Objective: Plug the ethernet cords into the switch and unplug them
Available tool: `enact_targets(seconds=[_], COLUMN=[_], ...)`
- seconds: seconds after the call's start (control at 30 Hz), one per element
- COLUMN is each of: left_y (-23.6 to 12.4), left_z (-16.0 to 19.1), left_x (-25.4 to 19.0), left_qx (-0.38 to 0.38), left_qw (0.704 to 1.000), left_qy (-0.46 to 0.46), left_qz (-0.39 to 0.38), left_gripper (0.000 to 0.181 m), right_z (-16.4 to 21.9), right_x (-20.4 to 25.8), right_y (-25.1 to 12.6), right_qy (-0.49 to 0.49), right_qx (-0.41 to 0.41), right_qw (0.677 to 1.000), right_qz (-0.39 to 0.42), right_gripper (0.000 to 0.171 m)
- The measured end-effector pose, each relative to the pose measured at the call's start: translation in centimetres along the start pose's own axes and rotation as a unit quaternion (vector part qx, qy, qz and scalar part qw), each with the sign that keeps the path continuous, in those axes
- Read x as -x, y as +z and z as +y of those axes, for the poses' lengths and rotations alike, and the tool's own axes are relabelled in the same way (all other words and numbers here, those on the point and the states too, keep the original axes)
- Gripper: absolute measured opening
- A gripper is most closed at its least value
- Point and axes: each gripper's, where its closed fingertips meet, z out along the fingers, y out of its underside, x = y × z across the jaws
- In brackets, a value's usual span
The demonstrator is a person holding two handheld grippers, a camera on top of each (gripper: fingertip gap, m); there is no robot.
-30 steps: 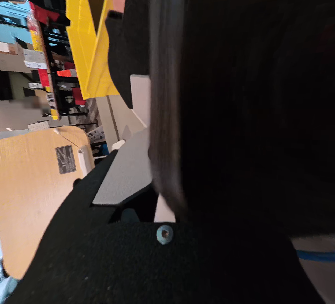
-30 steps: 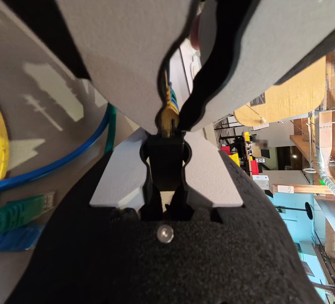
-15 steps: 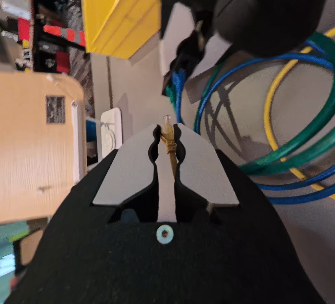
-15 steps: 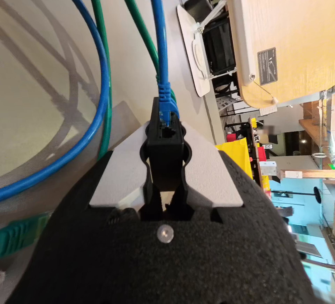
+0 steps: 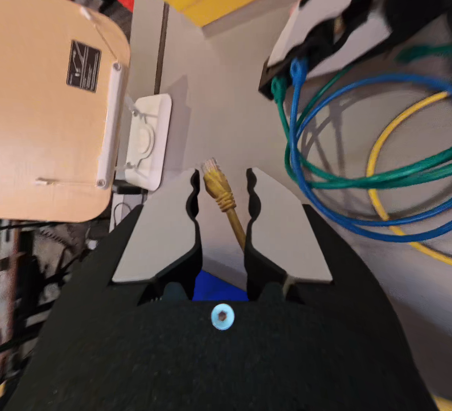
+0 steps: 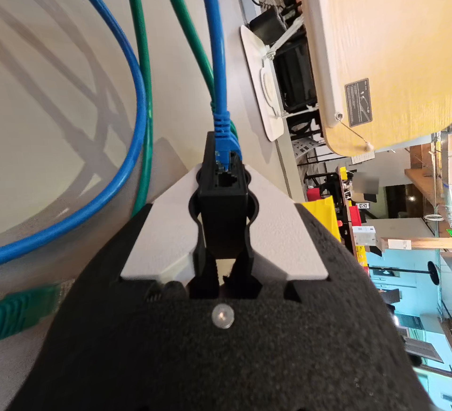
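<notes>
Left fingers (image 5: 221,174) parted — yellow plug (image 5: 216,182) loose between; right fingers (image 6: 223,179) clamp the switch (image 6: 223,193).

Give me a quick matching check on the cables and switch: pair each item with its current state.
Items:
1. yellow ethernet plug
2. blue ethernet plug
3. black switch
4. green ethernet plug

States:
A. clamped between the right gripper fingers
B. loose between the open fingers of the left gripper, unplugged
C. seated in the switch, next to an empty port
D. seated in the switch beside the blue plug, toward the switch's end

Pairs: 1-B, 2-C, 3-A, 4-D
</notes>
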Motion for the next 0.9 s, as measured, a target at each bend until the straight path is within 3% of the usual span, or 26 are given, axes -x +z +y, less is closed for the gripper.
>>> enact_targets(seconds=[0.03, 0.13, 0.23, 0.3, 0.4, 0.5, 0.7, 0.83, 0.9], left_y=[0.0, 1.9, 4.0, 4.6, 4.8, 4.7, 5.3, 5.3, 5.6], left_z=[-1.0, -1.2, 3.9, 6.1, 5.7, 4.3, 8.6, 6.6, 6.9], left_x=[0.1, -1.9, -2.6, -2.8, -2.8, -2.1, -2.4, -4.3, -3.3], left_qx=[-0.017, 0.016, 0.168, 0.210, 0.180, 0.118, 0.204, 0.133, 0.126], left_qw=[1.000, 0.998, 0.980, 0.972, 0.980, 0.987, 0.973, 0.974, 0.976], left_qy=[-0.002, 0.025, 0.085, 0.073, 0.026, -0.047, -0.012, -0.060, -0.073], left_qz=[0.006, 0.053, 0.060, 0.074, 0.084, 0.103, 0.106, 0.173, 0.160], left_gripper=[0.036, 0.038, 0.041, 0.040, 0.047, 0.043, 0.055, 0.061, 0.065], right_z=[-0.1, -0.2, -0.1, 0.0, -0.2, -0.3, -0.3, -0.2, -0.2], right_x=[0.1, 0.3, 0.2, 0.2, 0.3, 0.6, 0.6, 0.8, 0.8], right_y=[0.0, 0.2, 0.3, 0.4, 0.4, 0.4, 0.4, 0.5, 0.5], right_qy=[-0.001, -0.004, -0.001, 0.000, -0.004, -0.009, -0.008, -0.009, -0.010], right_qx=[-0.003, -0.006, -0.005, -0.005, -0.007, -0.011, -0.011, -0.009, -0.009], right_qw=[1.000, 1.000, 1.000, 1.000, 1.000, 1.000, 1.000, 1.000, 1.000], right_qz=[-0.002, -0.008, -0.011, -0.013, -0.013, -0.018, -0.018, -0.023, -0.023], right_gripper=[0.027, 0.027, 0.027, 0.027, 0.027, 0.027, 0.027, 0.027, 0.027])
